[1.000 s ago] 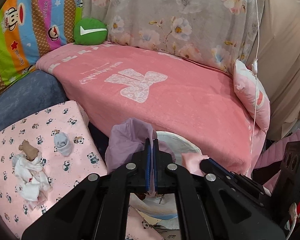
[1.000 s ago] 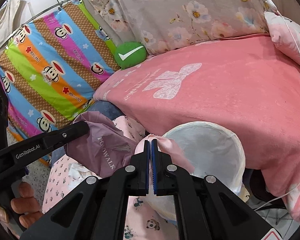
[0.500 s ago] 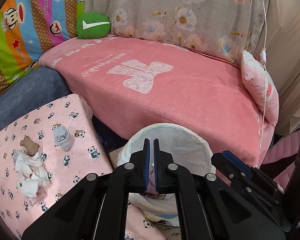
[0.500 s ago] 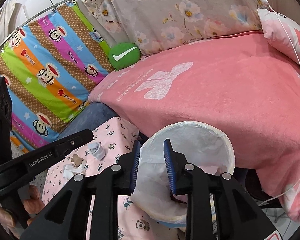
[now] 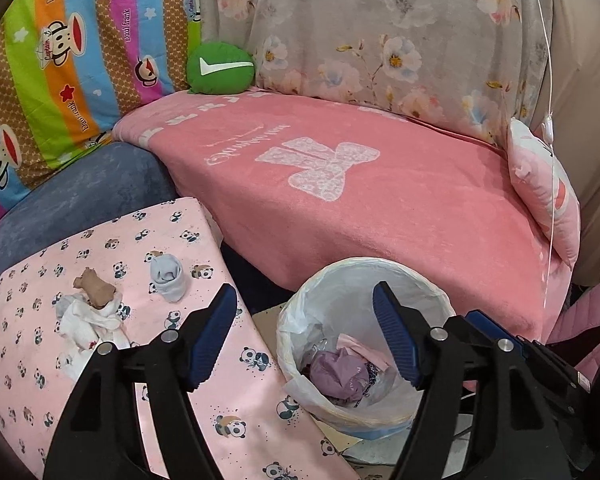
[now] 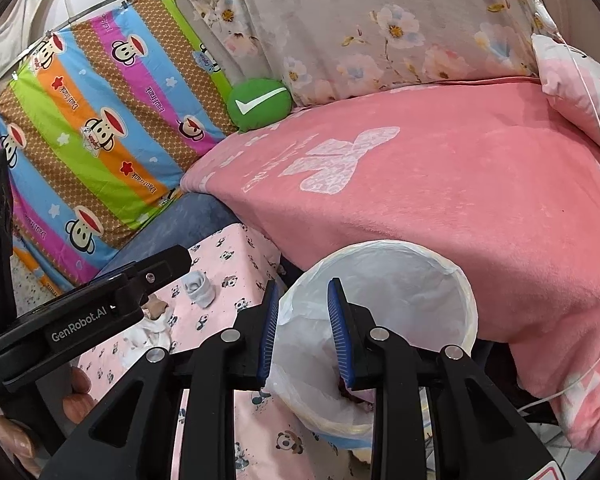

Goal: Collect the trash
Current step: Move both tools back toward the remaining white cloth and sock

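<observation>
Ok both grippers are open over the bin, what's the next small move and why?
Probably swing the left gripper left toward the white tissue wad on the panda cloth. Both grippers are open and empty, the purple bag already lies in the bin, and the wad, a brown scrap and a grey roll remain on the cloth.

White plastic-lined round trash bin with contents mostly hidden behind the right gripper's blue-padded fingers, crumpled white tissue pile half-covered by black left gripper, panda-print pink tabletop cropped at bottom edge
</observation>
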`<state>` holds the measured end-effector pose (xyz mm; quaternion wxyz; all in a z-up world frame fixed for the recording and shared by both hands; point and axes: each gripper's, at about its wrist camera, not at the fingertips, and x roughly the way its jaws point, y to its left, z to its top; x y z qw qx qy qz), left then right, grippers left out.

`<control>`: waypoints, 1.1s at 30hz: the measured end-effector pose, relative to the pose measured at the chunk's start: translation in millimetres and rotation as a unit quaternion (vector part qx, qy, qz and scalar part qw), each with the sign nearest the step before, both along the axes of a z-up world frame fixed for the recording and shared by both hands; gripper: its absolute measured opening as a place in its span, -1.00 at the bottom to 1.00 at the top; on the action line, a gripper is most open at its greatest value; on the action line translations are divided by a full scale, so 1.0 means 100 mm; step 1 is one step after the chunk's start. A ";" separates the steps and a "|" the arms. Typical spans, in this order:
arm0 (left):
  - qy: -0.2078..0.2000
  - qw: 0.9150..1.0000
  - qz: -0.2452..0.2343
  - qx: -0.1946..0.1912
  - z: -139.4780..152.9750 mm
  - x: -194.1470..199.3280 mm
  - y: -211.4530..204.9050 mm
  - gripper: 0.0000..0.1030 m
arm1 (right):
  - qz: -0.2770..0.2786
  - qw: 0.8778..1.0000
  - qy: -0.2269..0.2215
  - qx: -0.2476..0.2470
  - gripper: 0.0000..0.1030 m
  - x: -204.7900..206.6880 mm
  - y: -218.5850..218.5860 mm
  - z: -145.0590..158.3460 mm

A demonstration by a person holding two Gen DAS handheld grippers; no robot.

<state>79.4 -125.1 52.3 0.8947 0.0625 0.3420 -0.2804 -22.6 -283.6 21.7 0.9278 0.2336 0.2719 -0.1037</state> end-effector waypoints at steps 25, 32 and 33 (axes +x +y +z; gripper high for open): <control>0.002 0.992 0.124 0.011 -0.32 0.18 1.05 0.71 | 0.079 0.996 0.024 -0.040 -0.26 0.29 0.93 -0.02; 0.021 0.985 0.170 0.010 -0.44 0.28 1.49 0.75 | 0.113 0.992 0.035 -0.040 -0.15 0.44 1.32 -0.08; 0.023 0.984 0.176 0.012 -0.46 0.29 1.55 0.75 | 0.119 0.991 0.037 -0.040 -0.15 0.47 1.38 -0.10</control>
